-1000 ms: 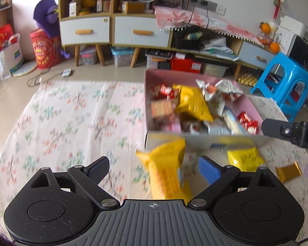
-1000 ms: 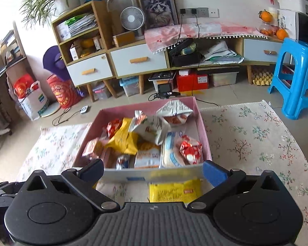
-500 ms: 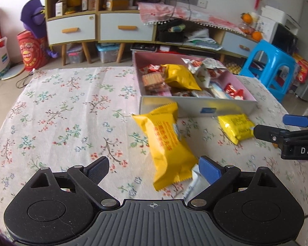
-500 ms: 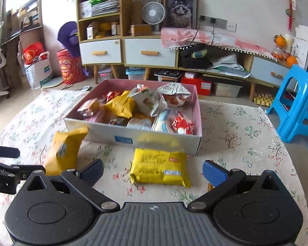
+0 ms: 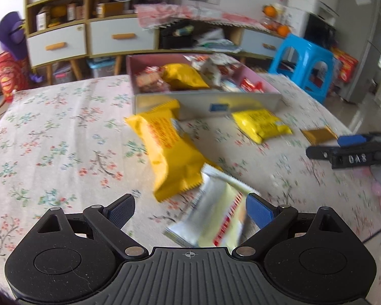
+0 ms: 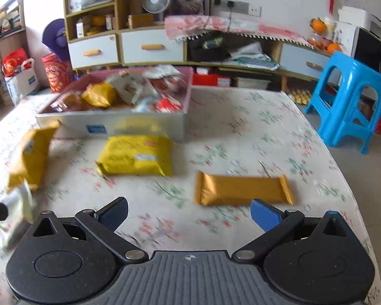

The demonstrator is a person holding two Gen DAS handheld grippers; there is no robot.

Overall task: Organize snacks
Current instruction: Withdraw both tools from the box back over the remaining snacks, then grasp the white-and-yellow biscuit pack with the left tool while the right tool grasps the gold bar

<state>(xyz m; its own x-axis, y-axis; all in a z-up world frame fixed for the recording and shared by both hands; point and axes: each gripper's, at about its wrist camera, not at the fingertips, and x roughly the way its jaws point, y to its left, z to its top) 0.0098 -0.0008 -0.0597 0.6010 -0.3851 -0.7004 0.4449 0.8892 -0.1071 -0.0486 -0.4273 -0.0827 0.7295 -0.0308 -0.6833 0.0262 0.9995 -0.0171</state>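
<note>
Gold bar (image 6: 242,188) near right gripper (image 6: 189,214), fingers spread: centre over it, pinch across width, lift to box (image 6: 114,124).

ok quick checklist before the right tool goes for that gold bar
1. Right tool open and empty: ok.
2. Gold bar flat on the cloth, apart from other packets: ok.
3. Bar centred between the fingers: not ok, it sits ahead and right of centre.
4. Left tool out of the way: ok, it is beside the silver packet.
5. Room in the snack box: cannot tell, already heaped.
</note>
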